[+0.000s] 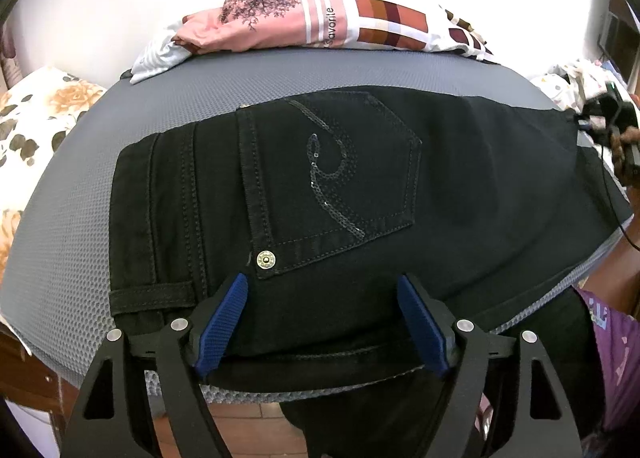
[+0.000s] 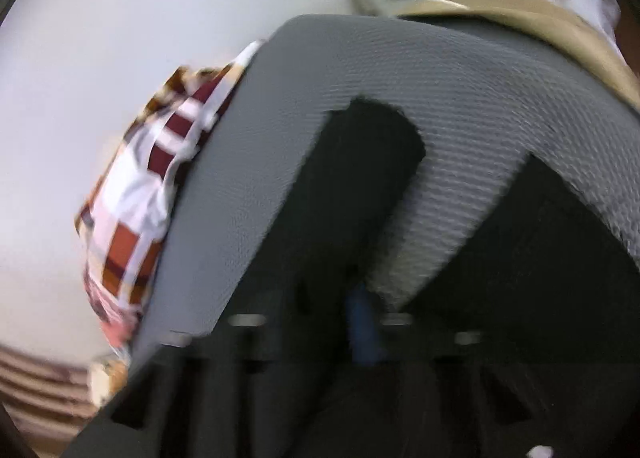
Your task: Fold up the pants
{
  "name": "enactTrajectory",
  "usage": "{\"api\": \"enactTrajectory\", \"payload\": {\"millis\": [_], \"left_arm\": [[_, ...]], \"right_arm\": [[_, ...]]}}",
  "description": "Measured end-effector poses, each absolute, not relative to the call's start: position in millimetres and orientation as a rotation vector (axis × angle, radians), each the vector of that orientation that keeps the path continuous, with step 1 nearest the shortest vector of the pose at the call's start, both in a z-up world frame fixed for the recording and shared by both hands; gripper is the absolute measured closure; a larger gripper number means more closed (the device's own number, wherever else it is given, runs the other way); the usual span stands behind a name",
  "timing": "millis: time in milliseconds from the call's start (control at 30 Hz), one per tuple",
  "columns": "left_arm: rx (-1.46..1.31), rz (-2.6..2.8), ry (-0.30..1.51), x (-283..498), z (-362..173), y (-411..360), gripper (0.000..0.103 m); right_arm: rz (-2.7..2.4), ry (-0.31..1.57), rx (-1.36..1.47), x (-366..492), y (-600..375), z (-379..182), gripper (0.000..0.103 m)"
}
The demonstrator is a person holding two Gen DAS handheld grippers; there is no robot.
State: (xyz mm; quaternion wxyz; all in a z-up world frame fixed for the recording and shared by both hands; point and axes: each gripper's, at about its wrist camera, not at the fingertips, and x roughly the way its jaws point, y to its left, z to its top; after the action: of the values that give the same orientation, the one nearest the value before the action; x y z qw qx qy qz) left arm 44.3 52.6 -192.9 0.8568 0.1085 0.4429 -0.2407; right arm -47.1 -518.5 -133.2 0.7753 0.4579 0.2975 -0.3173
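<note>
Hovering at the near edge of the grey pad (image 1: 60, 217), the left gripper (image 1: 322, 322) has its blue fingers (image 1: 224, 318) spread wide, gripping nothing. Black pants (image 1: 360, 185) lie flat across the pad, waistband toward its left edge, probably for an easy fold. Right gripper (image 2: 362, 322) is too blurry to judge.

The left wrist view is sharp, evenly and brightly lit; the white wall (image 1: 100, 5) is blown out, and fisheye bending curves the edges into dark corners. The right wrist view is smeared by motion blur, its lower half murky.
</note>
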Motion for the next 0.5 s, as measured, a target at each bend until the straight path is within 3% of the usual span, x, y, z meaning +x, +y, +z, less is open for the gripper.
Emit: {"api": "enactTrajectory", "payload": {"millis": [133, 233, 300, 333, 500], "left_arm": [[0.231, -0.505, 0.930, 42.9, -194.0, 51.7, 0.023], [0.235, -0.503, 0.933, 43.2, -195.1, 49.6, 0.021], [0.239, -0.501, 0.936, 44.0, -195.5, 46.5, 0.019], [0.244, -0.501, 0.937, 44.3, -195.5, 45.7, 0.019], [0.234, -0.505, 0.941, 46.3, -194.6, 47.0, 0.018]], "right_arm": [[-0.697, 0.682, 0.777, 2.5, -480.3, -103.6, 0.088], [-0.687, 0.757, 0.546, 66.6, -429.7, -97.8, 0.083], [-0.556, 0.782, 0.507, 95.8, -396.3, -103.6, 0.061], [-0.457, 0.811, 0.521, 109.4, -378.6, -111.7, 0.046], [-0.267, 0.734, 0.690, 82.7, -357.6, -125.5, 0.050]]}}
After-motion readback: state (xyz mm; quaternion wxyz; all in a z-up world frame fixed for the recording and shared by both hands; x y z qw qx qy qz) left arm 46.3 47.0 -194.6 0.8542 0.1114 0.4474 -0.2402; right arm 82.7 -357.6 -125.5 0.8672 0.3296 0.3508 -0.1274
